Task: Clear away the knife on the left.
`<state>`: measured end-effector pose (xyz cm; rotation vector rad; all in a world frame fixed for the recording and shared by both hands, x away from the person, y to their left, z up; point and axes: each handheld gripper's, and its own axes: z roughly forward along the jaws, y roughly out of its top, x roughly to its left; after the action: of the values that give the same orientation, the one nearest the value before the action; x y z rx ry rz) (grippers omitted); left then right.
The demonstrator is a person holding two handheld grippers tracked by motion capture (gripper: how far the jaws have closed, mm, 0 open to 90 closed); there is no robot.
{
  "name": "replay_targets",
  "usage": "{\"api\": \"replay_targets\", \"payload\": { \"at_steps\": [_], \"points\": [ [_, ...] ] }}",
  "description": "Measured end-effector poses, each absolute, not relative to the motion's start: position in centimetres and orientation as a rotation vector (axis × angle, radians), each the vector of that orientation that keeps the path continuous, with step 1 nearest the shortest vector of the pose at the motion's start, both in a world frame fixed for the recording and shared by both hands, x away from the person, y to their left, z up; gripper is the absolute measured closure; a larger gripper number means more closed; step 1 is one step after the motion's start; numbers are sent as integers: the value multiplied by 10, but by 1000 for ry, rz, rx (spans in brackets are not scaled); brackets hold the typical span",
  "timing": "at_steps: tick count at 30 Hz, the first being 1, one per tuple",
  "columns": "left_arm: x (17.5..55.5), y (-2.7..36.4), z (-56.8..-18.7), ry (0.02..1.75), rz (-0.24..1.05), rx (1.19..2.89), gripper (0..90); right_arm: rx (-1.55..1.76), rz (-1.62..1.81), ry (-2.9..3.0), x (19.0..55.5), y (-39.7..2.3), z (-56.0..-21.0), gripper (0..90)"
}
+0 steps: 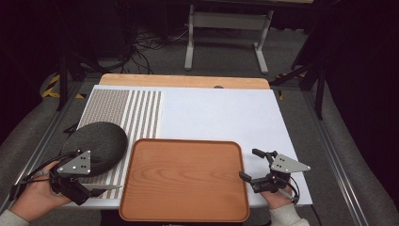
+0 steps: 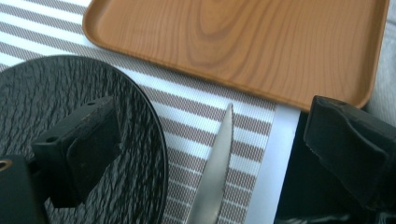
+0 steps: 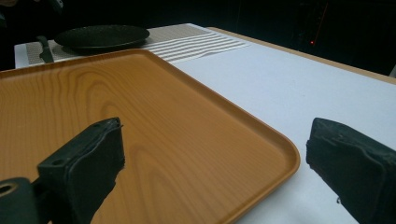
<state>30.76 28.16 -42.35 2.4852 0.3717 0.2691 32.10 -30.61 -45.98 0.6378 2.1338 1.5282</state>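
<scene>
Wood-grain brown, the rounded rectangular tray [image 1: 184, 179] lies at the near middle of my worktop [image 1: 221, 115], which is covered by a white sheet; the tray's near edge overhangs the sheet's front. To its left I see a beige-and-white striped woven placemat [image 1: 129, 113], and on it a dark, rough-textured round plate [image 1: 99, 143], just beside the tray's left edge without touching it.

My left gripper [image 1: 96, 189] sits at the near left corner, over the front part of the placemat, held in a hand [image 1: 35, 197]. In the left gripper view its jaws stand wide apart: one is over the plate's rim, the other past the sheet's edge. Between them a silver knife blade [image 2: 215, 172] lies on the stripes, tip pointing toward the tray, with neither jaw touching it. I cannot see the knife's handle.

My right gripper [image 1: 251, 165] is at the tray's right edge, held in the other hand [image 1: 277, 197]. Its jaws are also spread wide with nothing between them: in the right gripper view one is above the tray's wood surface, the other above the white sheet, with the tray's raised rim running between them.
</scene>
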Motion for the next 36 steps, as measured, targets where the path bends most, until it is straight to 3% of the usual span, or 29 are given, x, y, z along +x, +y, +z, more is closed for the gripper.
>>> {"api": "replay_targets", "payload": {
  "at_steps": [24,36],
  "points": [
    [315,286,-446,349,121,2710,128,638,1530,2145,321,-305,-461,49],
    [318,292,-448,337,71,2798,210,630,1516,2161,322,-302,-462,49]
  ]
}}
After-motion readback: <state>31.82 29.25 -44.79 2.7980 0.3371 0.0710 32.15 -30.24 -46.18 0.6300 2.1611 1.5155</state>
